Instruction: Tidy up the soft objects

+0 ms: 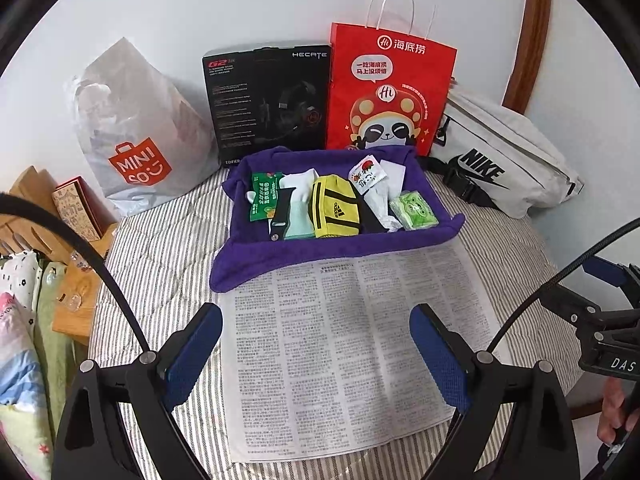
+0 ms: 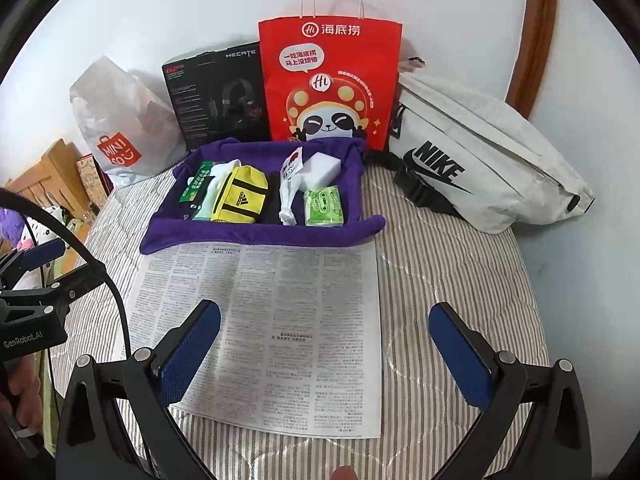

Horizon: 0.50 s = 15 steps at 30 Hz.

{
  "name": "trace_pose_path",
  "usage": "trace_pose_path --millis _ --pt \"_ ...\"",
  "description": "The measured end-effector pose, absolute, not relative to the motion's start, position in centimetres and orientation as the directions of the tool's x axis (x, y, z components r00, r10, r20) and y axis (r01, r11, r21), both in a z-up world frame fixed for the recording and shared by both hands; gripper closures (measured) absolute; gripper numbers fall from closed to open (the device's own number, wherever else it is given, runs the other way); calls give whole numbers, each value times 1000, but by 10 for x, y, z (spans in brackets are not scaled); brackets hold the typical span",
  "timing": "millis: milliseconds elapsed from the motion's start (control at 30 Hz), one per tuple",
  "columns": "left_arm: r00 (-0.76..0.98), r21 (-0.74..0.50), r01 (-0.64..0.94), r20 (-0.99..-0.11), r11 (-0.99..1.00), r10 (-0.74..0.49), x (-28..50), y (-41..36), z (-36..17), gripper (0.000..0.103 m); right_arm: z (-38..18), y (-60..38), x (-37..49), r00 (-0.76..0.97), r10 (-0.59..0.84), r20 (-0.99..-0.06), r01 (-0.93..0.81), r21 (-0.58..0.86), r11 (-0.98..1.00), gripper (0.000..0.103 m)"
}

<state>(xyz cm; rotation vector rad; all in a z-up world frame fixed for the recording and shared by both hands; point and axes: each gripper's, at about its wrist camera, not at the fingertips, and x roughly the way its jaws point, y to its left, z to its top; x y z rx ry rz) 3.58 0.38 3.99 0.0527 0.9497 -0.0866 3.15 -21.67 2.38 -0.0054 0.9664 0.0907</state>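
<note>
Both tongs are spread wide and empty: left gripper [image 1: 316, 354] and right gripper [image 2: 325, 354] hover over the printed newspaper sheet [image 1: 352, 344]. The soft bits, like the yellow striped pouch [image 1: 334, 212] and green tissue pack [image 1: 414, 210], already sit in the purple cloth tray [image 1: 280, 256]. Could be sorted or about to be unpacked, so any pinch should be gentle, mid-fabric, 1 item at a time.

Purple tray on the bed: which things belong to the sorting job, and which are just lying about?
Job:
purple tray
yellow pouch
green tissue pack
green sachet
newspaper

Lying about:
red paper bag
headset box
white waist bag
grey plastic bag
</note>
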Motion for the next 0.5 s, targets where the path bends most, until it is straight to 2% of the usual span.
trace_pose_path --millis 500 --pt "576 16 100 -816 995 -45 34 9 45 8 26 -219 32 551 70 -832 -63 42 997 0"
